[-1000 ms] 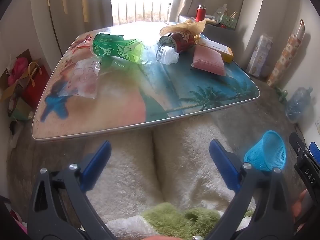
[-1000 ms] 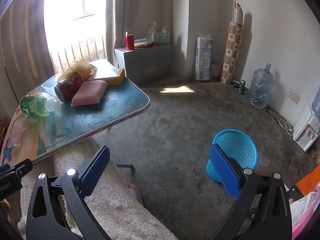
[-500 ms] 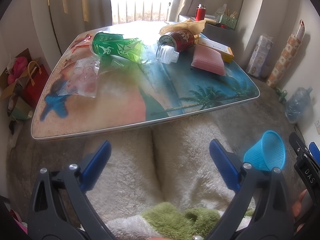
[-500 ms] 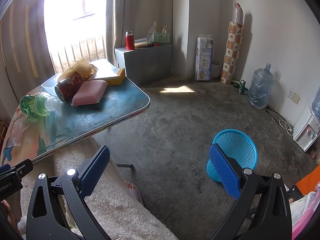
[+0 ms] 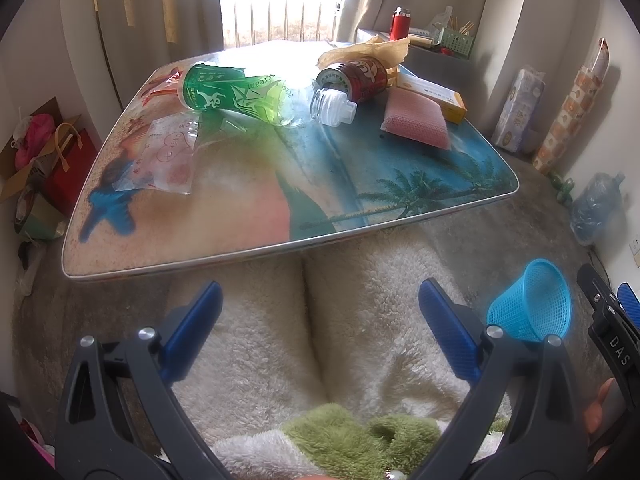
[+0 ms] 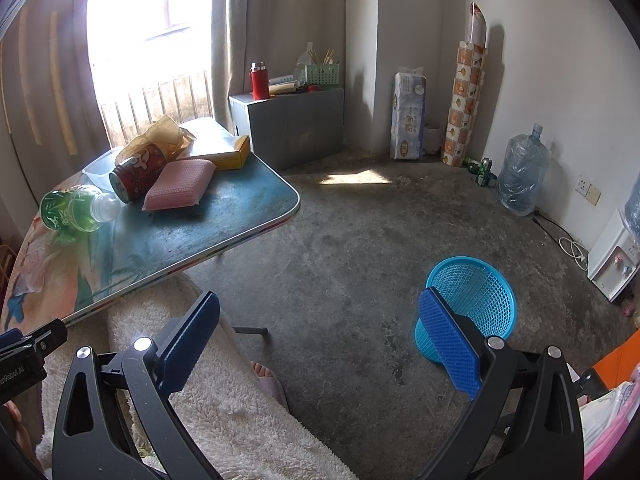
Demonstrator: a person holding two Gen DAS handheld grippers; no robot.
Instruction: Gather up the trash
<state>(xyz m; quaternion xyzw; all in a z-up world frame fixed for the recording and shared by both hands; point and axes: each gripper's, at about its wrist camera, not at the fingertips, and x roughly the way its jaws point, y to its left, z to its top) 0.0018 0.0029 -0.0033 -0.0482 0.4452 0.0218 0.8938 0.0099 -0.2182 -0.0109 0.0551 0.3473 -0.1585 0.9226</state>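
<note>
On the beach-print table (image 5: 248,216) lie a green plastic bottle (image 5: 236,94), a red can (image 5: 354,76) on its side, crumpled brown paper (image 5: 372,50) and a clear printed wrapper (image 5: 168,156). The same bottle (image 6: 74,208) and can (image 6: 138,172) show in the right wrist view. A blue mesh basket (image 6: 470,304) stands on the floor to the right; in the left wrist view this basket (image 5: 532,302) sits low at the right. My left gripper (image 5: 320,328) hangs open over fleece-covered legs, short of the table. My right gripper (image 6: 320,336) is open above the floor, holding nothing.
A pink sponge (image 5: 414,124) and a yellow box (image 5: 434,94) lie at the table's right end. Bags (image 5: 44,160) crowd the floor at left. A grey cabinet (image 6: 292,124), a tissue pack (image 6: 408,122), a water jug (image 6: 520,172) and a person's foot (image 6: 268,378) are also in view.
</note>
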